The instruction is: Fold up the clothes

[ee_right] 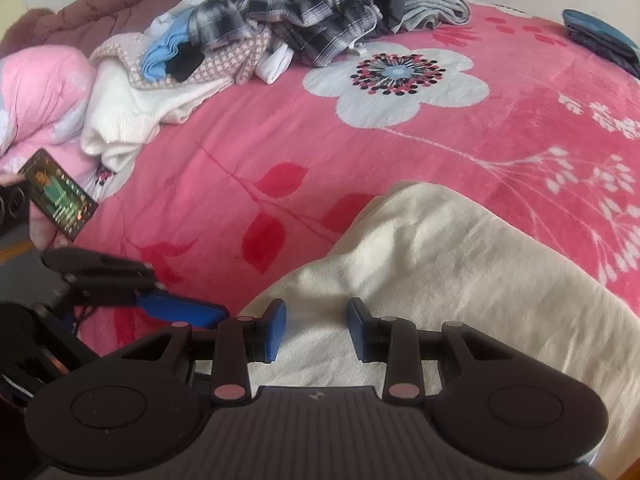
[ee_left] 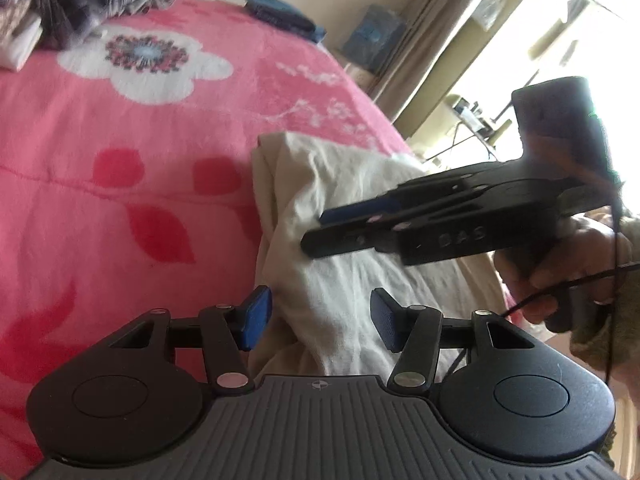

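A cream garment (ee_left: 340, 280) lies bunched on the pink flowered blanket (ee_left: 120, 140), near the bed's edge. My left gripper (ee_left: 322, 320) is open, its blue pads (ee_left: 256, 318) hovering on either side of the garment's left fold without clamping it. The right gripper (ee_left: 314, 232), held in a hand (ee_left: 560, 264), hangs just above the same cloth. In the right wrist view the right gripper (ee_right: 316, 328) is open over the cream garment (ee_right: 460, 260). The left gripper (ee_right: 188, 292) shows at lower left beside the cloth's edge.
A pile of unfolded clothes (ee_right: 280, 20), plaid, white and grey, fills the bed's far side. A dark blue folded item (ee_right: 600, 36) sits at the far right corner. A lit phone (ee_right: 58, 194) lies at left by a pink quilt (ee_right: 36, 96). Curtains and window (ee_left: 520, 60) stand beyond the bed.
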